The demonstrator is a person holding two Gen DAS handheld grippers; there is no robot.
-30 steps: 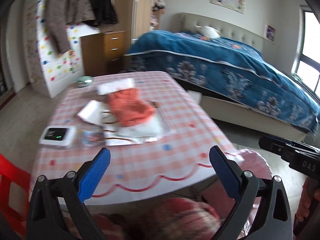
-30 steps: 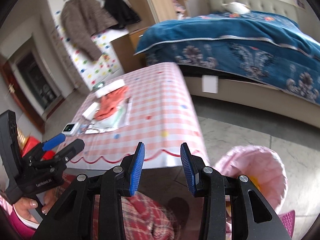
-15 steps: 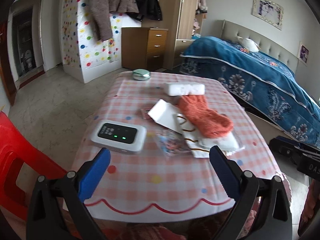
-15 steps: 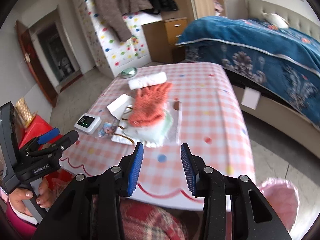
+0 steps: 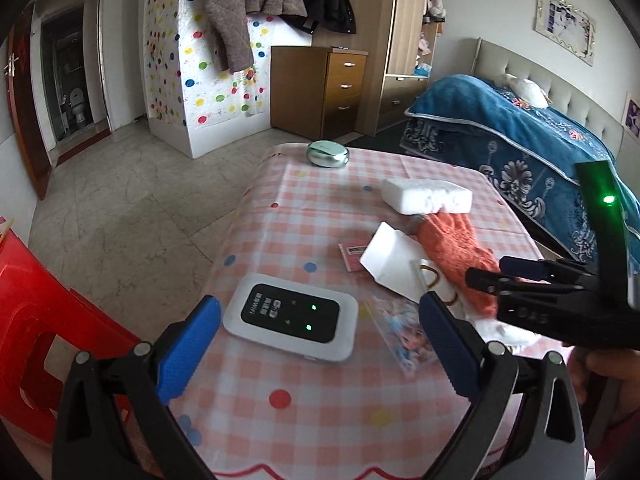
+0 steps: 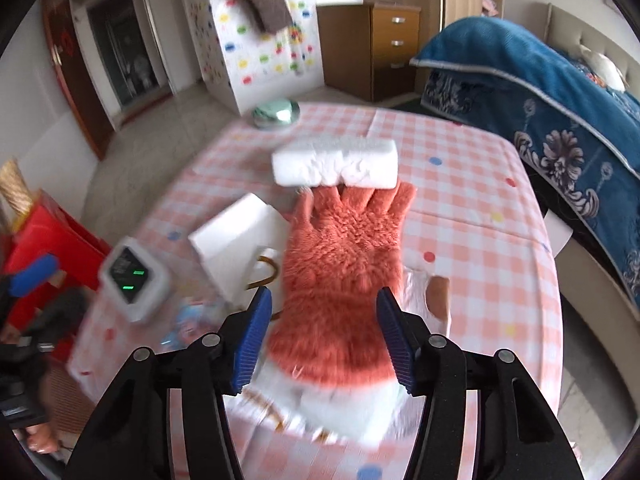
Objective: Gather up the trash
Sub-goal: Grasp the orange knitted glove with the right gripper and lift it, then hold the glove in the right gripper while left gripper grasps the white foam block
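Note:
A pink checked table (image 5: 312, 216) holds a white foam block (image 5: 426, 196) (image 6: 334, 164), a white paper box (image 5: 394, 266) (image 6: 236, 244), a clear plastic wrapper (image 5: 396, 330) and an orange furry glove (image 5: 456, 256) (image 6: 344, 272). My left gripper (image 5: 320, 344) is open, low over the table's near edge, around a white device (image 5: 290, 322). My right gripper (image 6: 324, 334) is open just above the glove's cuff; it also shows in the left wrist view (image 5: 532, 280).
A round green tin (image 5: 327, 155) sits at the table's far end. A red plastic chair (image 5: 44, 328) stands left of the table. A bed with a blue cover (image 5: 520, 148) lies to the right. A wooden drawer unit (image 5: 320, 92) stands behind.
Both grippers have moved up and in over the table from beside it. The right gripper's jaws have opened wider and now hang over the orange glove.

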